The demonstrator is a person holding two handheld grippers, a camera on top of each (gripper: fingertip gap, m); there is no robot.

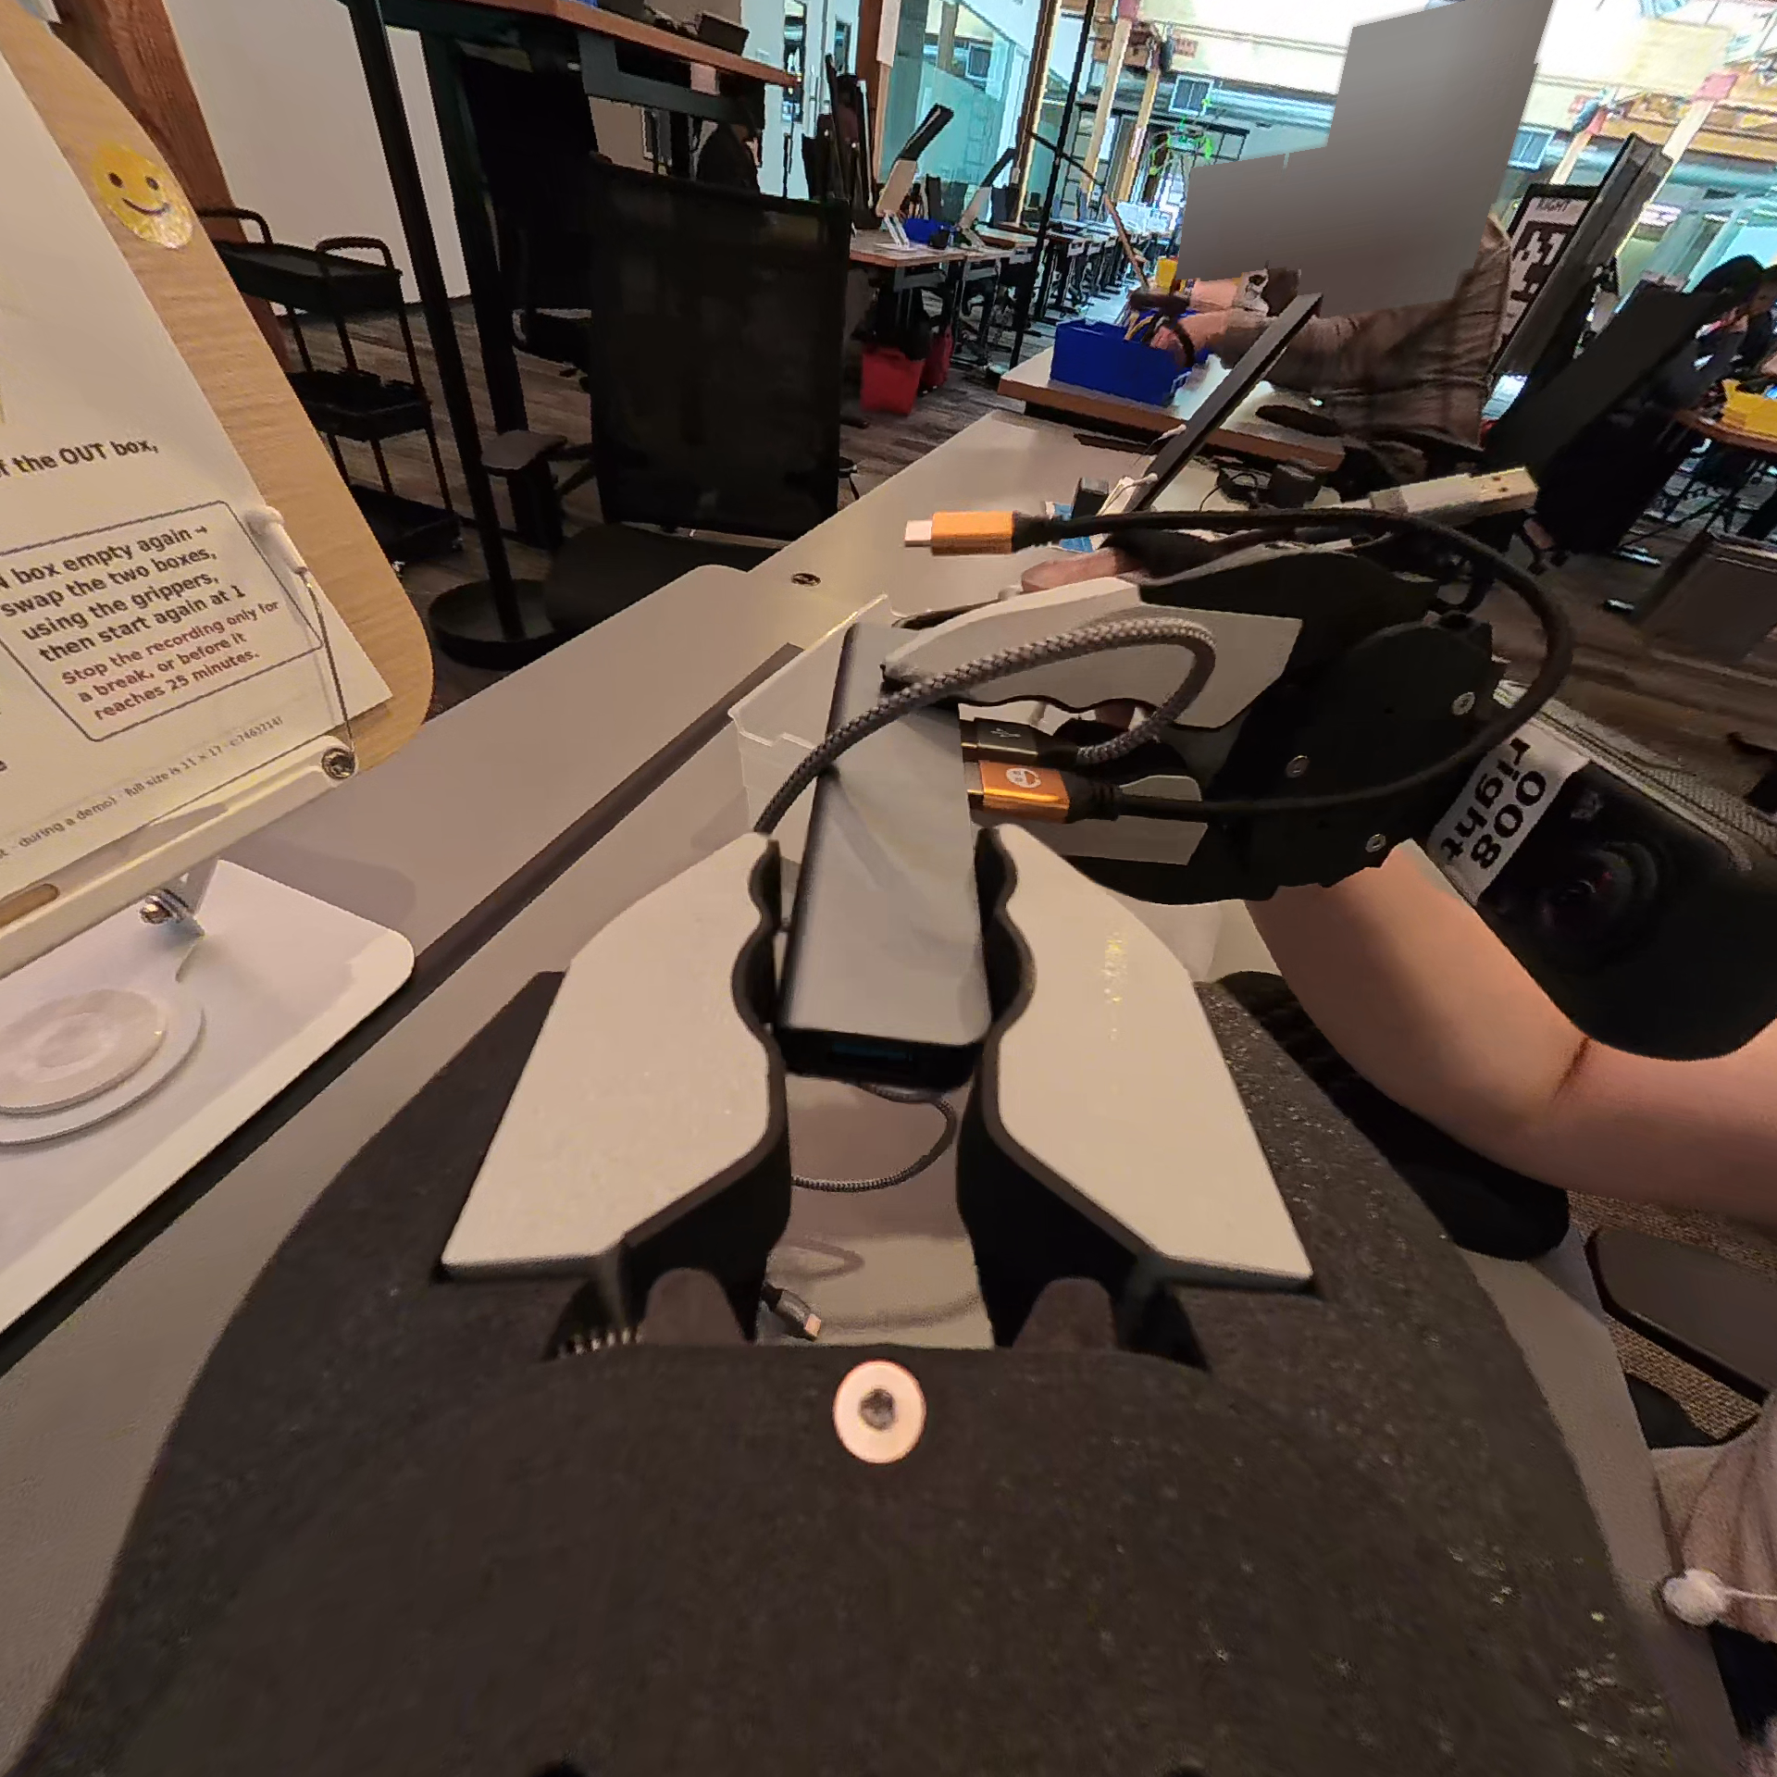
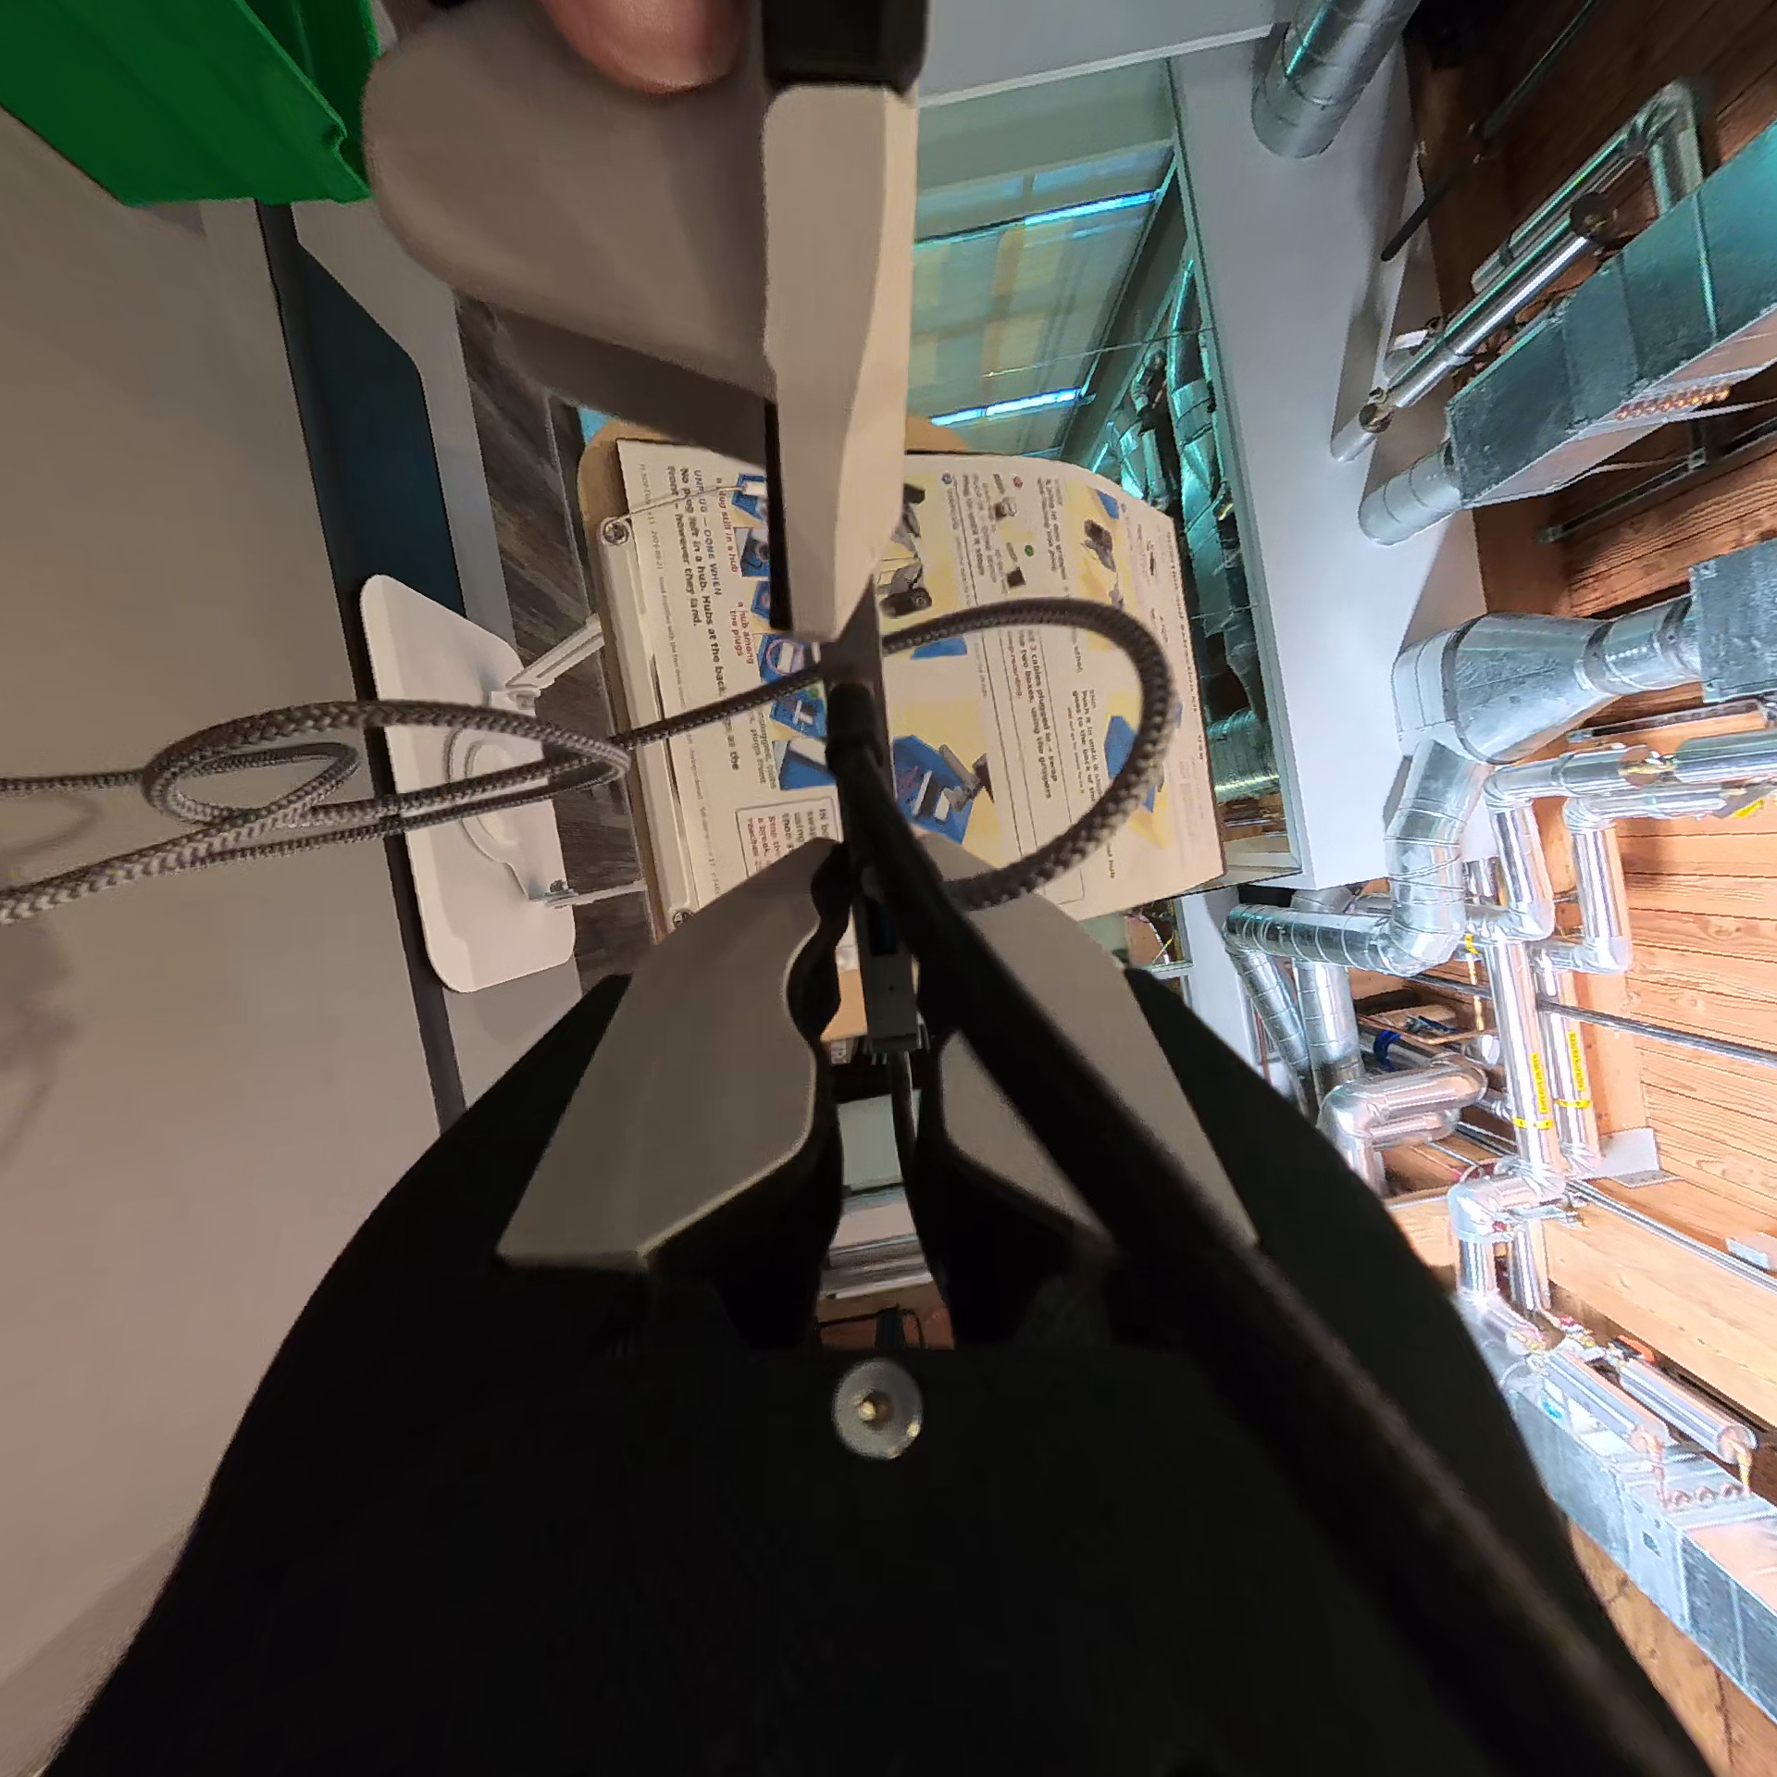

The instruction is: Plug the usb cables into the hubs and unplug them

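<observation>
My left gripper is shut on a dark grey USB hub and holds it above the table, pointing away from me. The hub's braided grey cable loops over it. An orange plug and a black USB plug sit at the hub's right side. My right gripper comes in from the right and is shut on the black plug, which also shows between its fingers in the right wrist view. The black cable's other orange plug and a silver plug hang free above.
A clear plastic box stands on the grey table just behind the hub. An instruction sheet on a wooden board stands at the left on a white base. A green bin shows in the right wrist view. A person sits at the far desk. One gripper's finger ends stand about 4 cm off the other's.
</observation>
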